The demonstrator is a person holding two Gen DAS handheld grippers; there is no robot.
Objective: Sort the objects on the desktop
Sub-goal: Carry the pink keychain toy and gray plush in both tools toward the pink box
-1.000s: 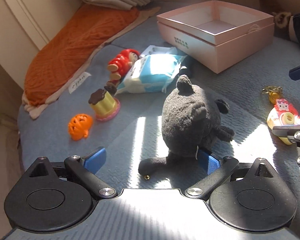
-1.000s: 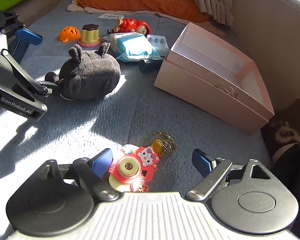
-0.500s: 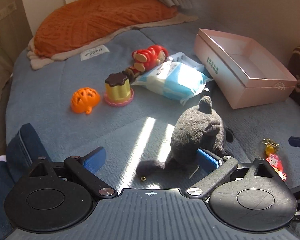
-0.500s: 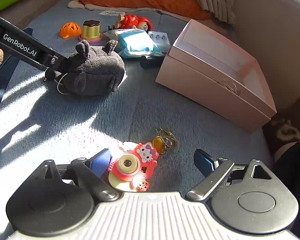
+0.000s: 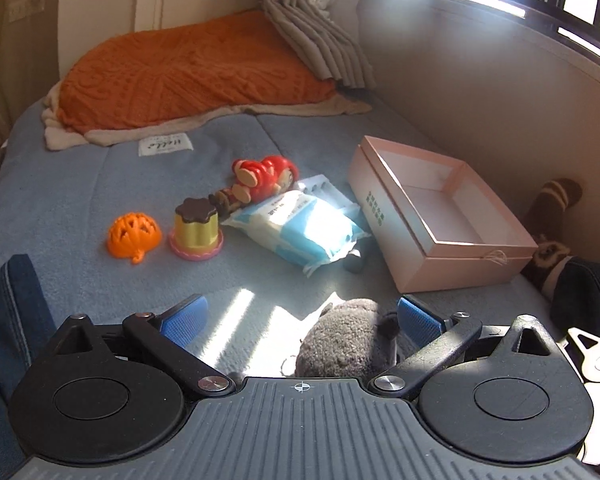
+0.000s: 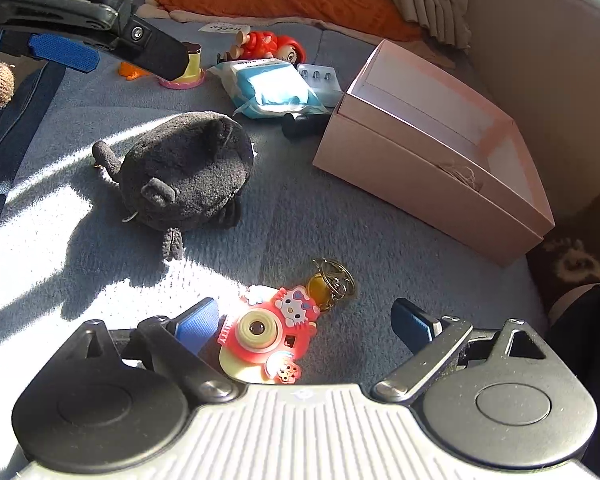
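A dark grey plush toy (image 6: 188,168) lies on the blue blanket; in the left wrist view it (image 5: 344,340) sits low between my open left gripper's (image 5: 300,318) fingers, not gripped. A pink toy camera keychain (image 6: 264,332) lies between the fingers of my open right gripper (image 6: 304,320). An open, empty pink box (image 5: 440,216) (image 6: 432,140) stands to the right. Farther off lie a blue wipes pack (image 5: 300,228), a red doll (image 5: 264,176), a pudding toy (image 5: 196,228) and an orange pumpkin (image 5: 134,236).
An orange cushion (image 5: 188,72) and grey curtain (image 5: 320,28) lie at the back by the wall. A small black cylinder (image 6: 300,124) lies beside the box. A white tray (image 6: 320,78) sits behind the wipes. A brown striped plush (image 5: 556,200) lies at right.
My left gripper has risen and tilted up, pulling back from the plush, which has rolled over. My right gripper stays over the camera keychain, open.
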